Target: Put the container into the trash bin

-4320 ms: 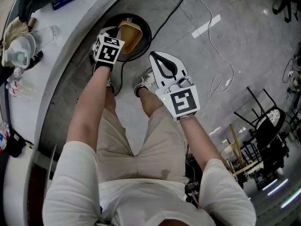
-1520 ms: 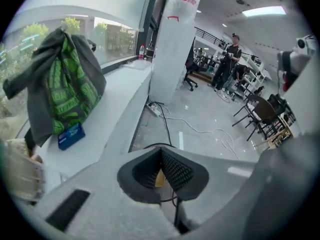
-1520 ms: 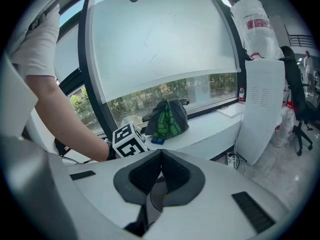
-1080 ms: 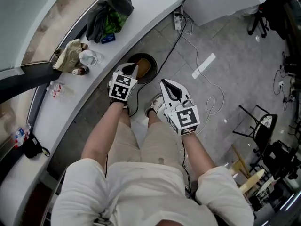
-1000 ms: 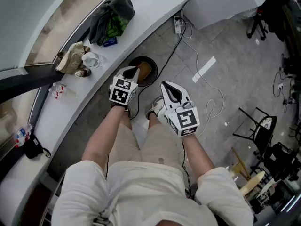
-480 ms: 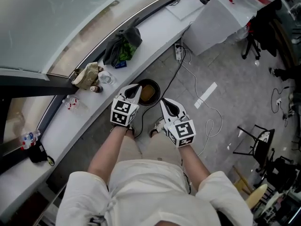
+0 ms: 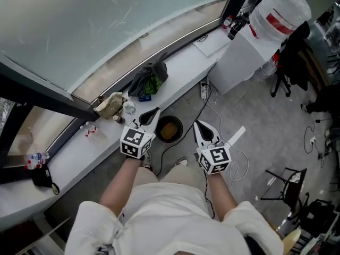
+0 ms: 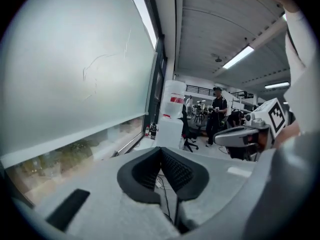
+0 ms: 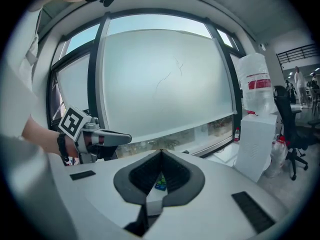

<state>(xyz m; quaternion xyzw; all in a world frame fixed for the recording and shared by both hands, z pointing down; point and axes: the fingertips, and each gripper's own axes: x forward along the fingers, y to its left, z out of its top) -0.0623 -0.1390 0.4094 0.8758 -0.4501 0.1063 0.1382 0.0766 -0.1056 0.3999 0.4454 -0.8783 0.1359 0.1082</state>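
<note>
Closest to us, our left gripper (image 7: 155,112) and our right gripper (image 7: 200,125) are both shut tight, jaws together, with nothing in them. Past their tips, down on the floor, sits the round black trash bin (image 7: 181,127). The brown container (image 7: 168,132) is inside it. Farther off is the white ledge (image 7: 180,73) with a dark bag (image 7: 149,78), then the big window (image 7: 106,25).

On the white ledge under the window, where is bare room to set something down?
Two bare stretches on the white ledge: one between the dark bag and the flat white sheet, one between the small red-marked litter and the black object. Crowded: from the dark bag to the crumpled paper bag and clear cup.
</note>
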